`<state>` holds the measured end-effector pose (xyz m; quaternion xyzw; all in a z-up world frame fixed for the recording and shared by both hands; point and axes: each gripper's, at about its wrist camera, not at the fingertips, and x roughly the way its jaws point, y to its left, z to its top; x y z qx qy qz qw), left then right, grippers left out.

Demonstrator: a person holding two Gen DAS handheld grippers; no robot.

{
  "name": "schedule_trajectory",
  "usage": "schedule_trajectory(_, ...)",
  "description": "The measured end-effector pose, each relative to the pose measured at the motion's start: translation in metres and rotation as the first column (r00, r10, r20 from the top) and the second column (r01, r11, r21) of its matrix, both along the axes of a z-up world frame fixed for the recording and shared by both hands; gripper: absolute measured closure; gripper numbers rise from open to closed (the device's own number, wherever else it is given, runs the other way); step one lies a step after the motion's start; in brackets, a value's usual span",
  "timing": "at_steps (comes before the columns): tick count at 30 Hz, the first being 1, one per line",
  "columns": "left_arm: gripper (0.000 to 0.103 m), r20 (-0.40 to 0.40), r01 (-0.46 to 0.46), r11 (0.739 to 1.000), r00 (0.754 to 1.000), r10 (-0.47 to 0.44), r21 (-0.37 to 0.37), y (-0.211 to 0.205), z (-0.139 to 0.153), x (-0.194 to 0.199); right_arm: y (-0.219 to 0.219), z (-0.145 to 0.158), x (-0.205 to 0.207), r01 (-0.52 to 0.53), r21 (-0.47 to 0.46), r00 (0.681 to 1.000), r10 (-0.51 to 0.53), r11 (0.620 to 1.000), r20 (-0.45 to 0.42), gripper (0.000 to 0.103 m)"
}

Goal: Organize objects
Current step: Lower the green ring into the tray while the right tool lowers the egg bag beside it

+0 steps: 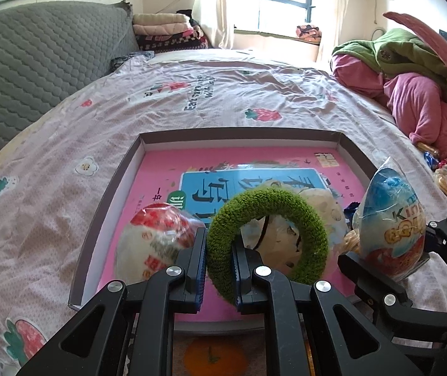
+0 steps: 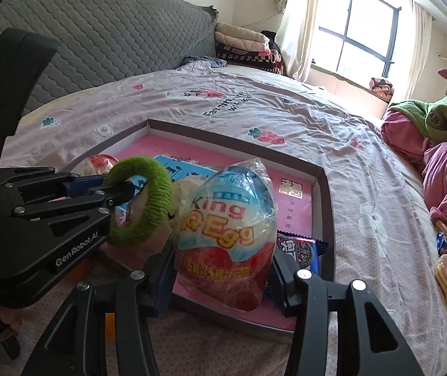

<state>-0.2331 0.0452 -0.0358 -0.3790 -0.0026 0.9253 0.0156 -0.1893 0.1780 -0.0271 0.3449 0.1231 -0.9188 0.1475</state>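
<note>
Placement is the step in hand, by my reading: both items are carried above the shallow grey-walled cardboard tray (image 1: 107,185) with the pink printed book lining its floor, which sits on the bed's pale pink strawberry-print sheet (image 1: 192,94). The left hand-held gripper (image 1: 218,269) is nearly closed, pinching the near-left arc of a fuzzy green knitted ring (image 1: 311,225); one finger sits outside the ring and the other passes inside its hole. The right hand-held gripper (image 2: 220,277) is partly closed around the lower half of a plastic-wrapped toy egg printed in blue, white and red (image 2: 226,219), its pads pressing the wrapper on both sides.

The egg stands with its long axis roughly upright, narrow end and crimped wrapper tip pointing up, tilted slightly away from the camera. The ring is held on edge, its hole facing the left wrist camera; it has no real long axis.

Inside the tray lie a round red-and-white wrapped snack (image 1: 154,238) at the near left, a pale crumpled packet (image 1: 286,228) behind the ring, and a dark biscuit packet (image 2: 302,250) near the right wall.

Next move likely calls for lowering each item into a free patch of the pink floor, then opening the fingers; the egg may roll once released, so laying it on its side seems wiser
</note>
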Motion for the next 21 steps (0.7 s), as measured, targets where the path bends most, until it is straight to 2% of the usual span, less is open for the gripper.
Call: schedule_trajectory(21,0.089,0.038,-0.002,0.999,0.999,0.000,0.035,-0.008,-0.010,0.009,-0.002,-0.007,-0.002,0.004,-0.015,0.999,-0.004,1.000,0.047,0.052)
